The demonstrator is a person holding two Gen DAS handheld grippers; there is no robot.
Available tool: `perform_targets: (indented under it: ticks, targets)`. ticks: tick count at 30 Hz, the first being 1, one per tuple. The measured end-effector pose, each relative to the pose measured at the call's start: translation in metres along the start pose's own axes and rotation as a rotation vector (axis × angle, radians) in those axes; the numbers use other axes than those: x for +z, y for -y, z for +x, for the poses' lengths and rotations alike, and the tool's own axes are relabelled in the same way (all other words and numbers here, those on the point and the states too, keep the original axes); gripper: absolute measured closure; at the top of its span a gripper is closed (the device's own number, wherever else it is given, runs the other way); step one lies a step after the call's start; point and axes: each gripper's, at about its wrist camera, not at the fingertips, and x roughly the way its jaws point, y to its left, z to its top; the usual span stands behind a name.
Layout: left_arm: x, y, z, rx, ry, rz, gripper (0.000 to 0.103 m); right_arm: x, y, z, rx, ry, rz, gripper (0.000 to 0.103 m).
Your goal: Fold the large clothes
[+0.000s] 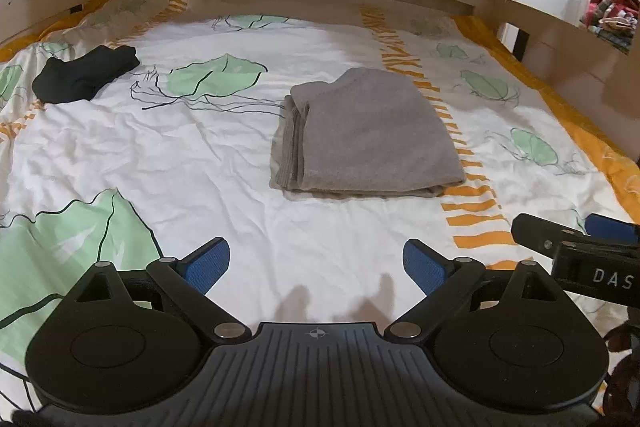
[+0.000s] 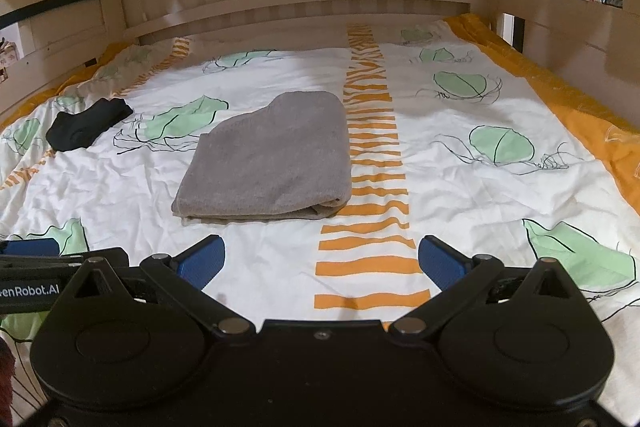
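Note:
A grey garment [image 1: 368, 135] lies folded into a thick rectangle in the middle of the bed; it also shows in the right wrist view [image 2: 272, 159]. A black garment [image 1: 84, 73] lies bunched at the far left of the bed, and shows in the right wrist view [image 2: 86, 123] too. My left gripper [image 1: 316, 267] is open and empty, held above the sheet short of the grey garment. My right gripper [image 2: 320, 261] is open and empty, also short of the grey garment. The right gripper's side shows at the right edge of the left wrist view [image 1: 576, 239].
The bed sheet [image 1: 200, 155] is white with green leaf prints and orange stripes, with an orange border [image 2: 580, 115]. A wooden bed frame [image 2: 304, 3] with rails encloses the far side and both ends. Colourful clothes [image 1: 608, 13] hang beyond the right rail.

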Motion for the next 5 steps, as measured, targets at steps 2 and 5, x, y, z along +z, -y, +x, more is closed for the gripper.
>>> perform_targets:
  ticks: [2,5]
  targets:
    - [0.0001,-0.0005,0.0010,0.002,-0.003,0.000,0.009,0.0002,0.0006,0.0008,0.001,-0.003,0.001,0.001]
    - [0.0002,-0.0017,0.0025,0.001,-0.006,0.002,0.009,0.0001,0.0011,0.0016,0.002,-0.007,0.004,0.000]
